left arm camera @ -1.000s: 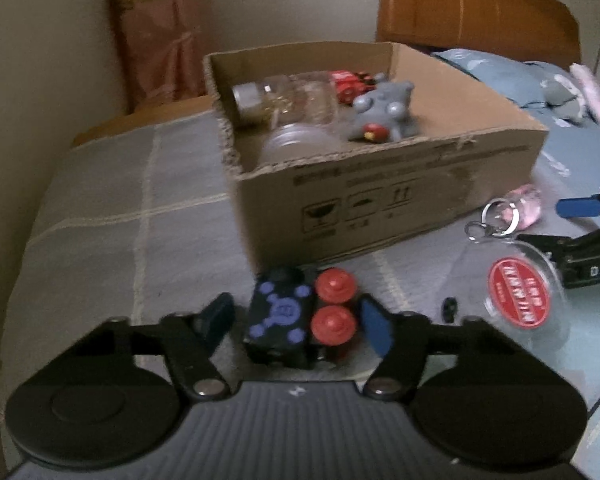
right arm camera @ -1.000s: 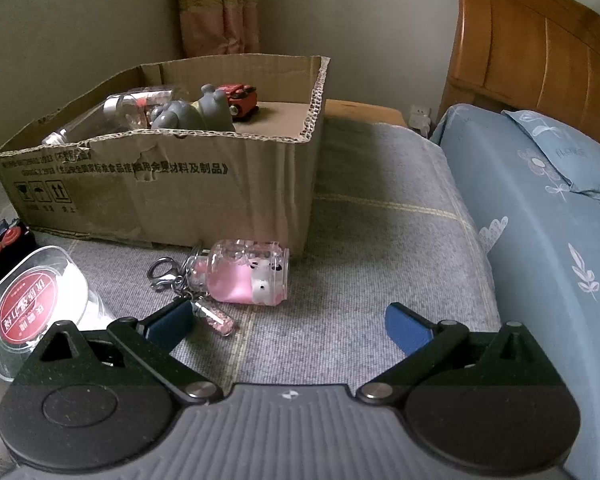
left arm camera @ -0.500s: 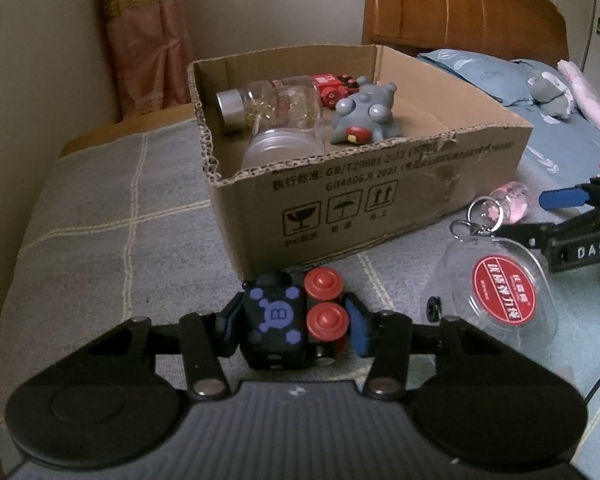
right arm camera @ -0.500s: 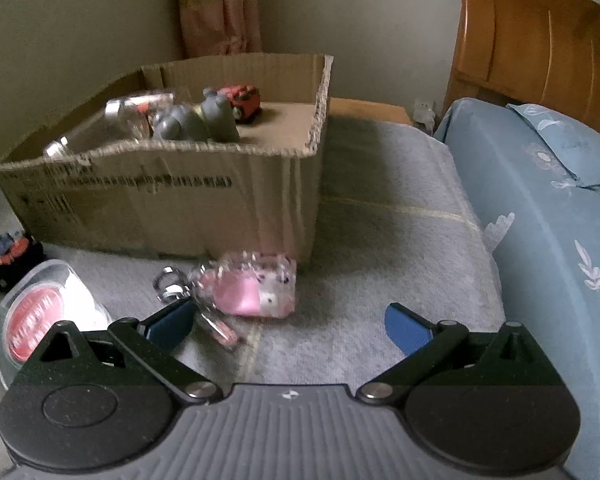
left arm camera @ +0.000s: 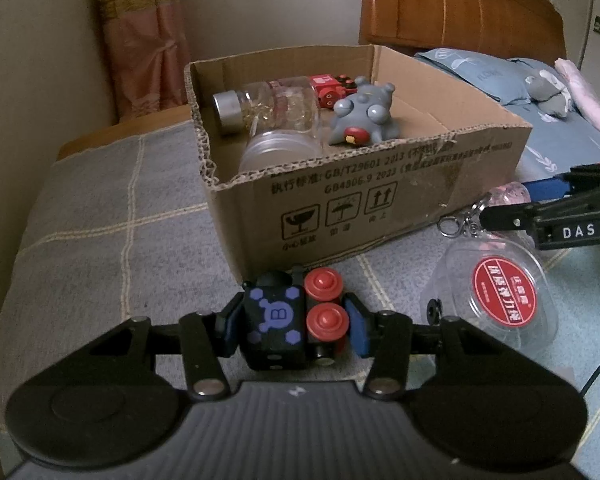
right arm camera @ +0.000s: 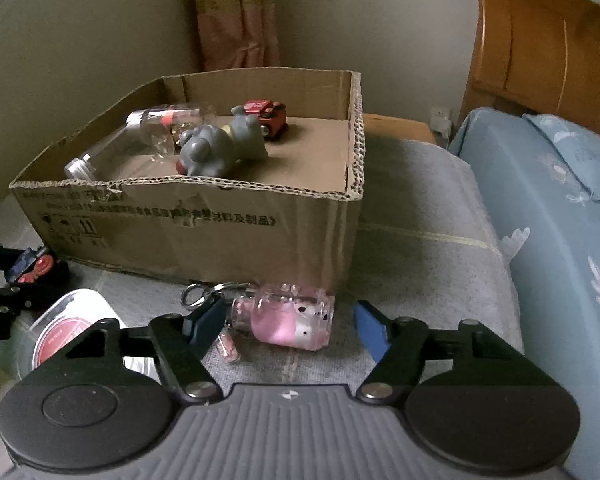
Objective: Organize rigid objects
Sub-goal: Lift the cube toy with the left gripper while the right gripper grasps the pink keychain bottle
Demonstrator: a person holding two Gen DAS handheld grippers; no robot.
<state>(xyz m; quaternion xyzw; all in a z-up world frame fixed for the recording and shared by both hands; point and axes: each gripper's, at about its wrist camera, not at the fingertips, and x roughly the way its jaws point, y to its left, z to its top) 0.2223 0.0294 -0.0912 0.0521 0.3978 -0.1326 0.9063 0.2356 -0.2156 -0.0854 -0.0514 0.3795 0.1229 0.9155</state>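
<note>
My left gripper (left arm camera: 292, 326) is shut on a black fidget cube (left arm camera: 276, 320) with purple marks and red buttons, held just above the grey blanket in front of the cardboard box (left arm camera: 360, 200). My right gripper (right arm camera: 290, 326) is open, its fingers on either side of a pink keychain bottle (right arm camera: 288, 320) lying on the blanket near the box corner (right arm camera: 340, 216). The box holds a glass jar (left arm camera: 268, 106), a grey toy figure (left arm camera: 360, 116), a red toy car (left arm camera: 328, 86) and a clear lid (left arm camera: 280, 150).
A clear round container with a red label (left arm camera: 500, 292) lies on the blanket between the grippers. A small black piece (left arm camera: 433, 308) lies beside it. A blue bed (right arm camera: 560, 220) with a wooden headboard (right arm camera: 540, 48) is at the right. A curtain (left arm camera: 140, 32) hangs behind.
My left gripper closed on the fidget cube and lifted it slightly. My right gripper moved forward so the pink keychain now lies between its open fingers.
</note>
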